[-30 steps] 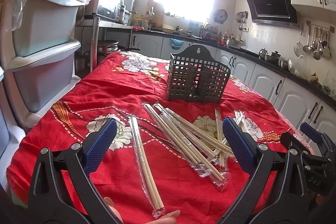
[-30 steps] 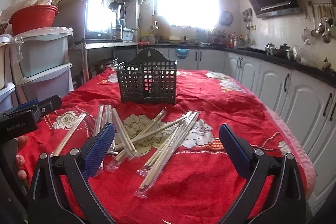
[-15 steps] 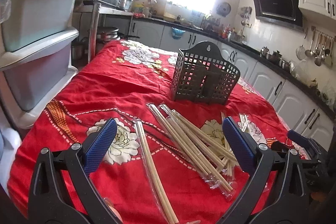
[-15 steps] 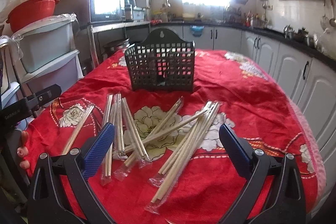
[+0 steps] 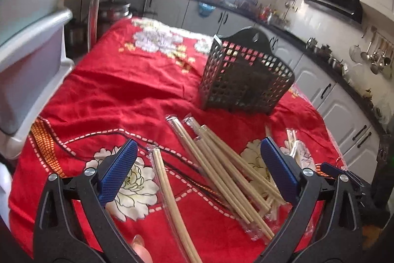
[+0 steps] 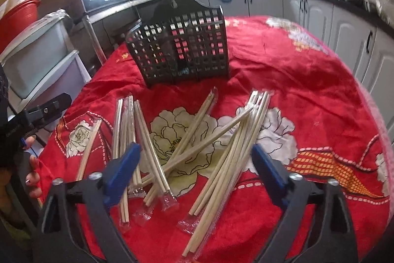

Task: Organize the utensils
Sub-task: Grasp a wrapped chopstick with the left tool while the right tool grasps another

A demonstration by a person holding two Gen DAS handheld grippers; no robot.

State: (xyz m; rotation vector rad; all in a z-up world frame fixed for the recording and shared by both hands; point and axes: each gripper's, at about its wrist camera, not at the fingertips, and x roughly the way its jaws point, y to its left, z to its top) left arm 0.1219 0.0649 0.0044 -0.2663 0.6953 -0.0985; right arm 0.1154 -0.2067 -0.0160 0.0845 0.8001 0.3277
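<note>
Several wrapped pairs of wooden chopsticks [image 6: 194, 139] lie scattered on the red flowered tablecloth [image 6: 307, 80]. They also show in the left wrist view [image 5: 221, 164]. One single pair [image 5: 170, 199] lies apart, between the left fingers. A black mesh utensil basket [image 6: 182, 48] stands upright behind them, also in the left wrist view [image 5: 246, 80]. My left gripper [image 5: 197, 171] is open and empty above the near table edge. My right gripper [image 6: 197, 174] is open and empty over the pile.
Stacked grey plastic drawers [image 5: 27, 41] stand close at the table's left side. White kitchen cabinets [image 6: 344, 24] run along the right and back. The left gripper's body [image 6: 37, 115] shows at the left edge of the right wrist view.
Both grippers have tilted down and moved closer to the chopsticks. Both stay open. Nothing on the table has moved.
</note>
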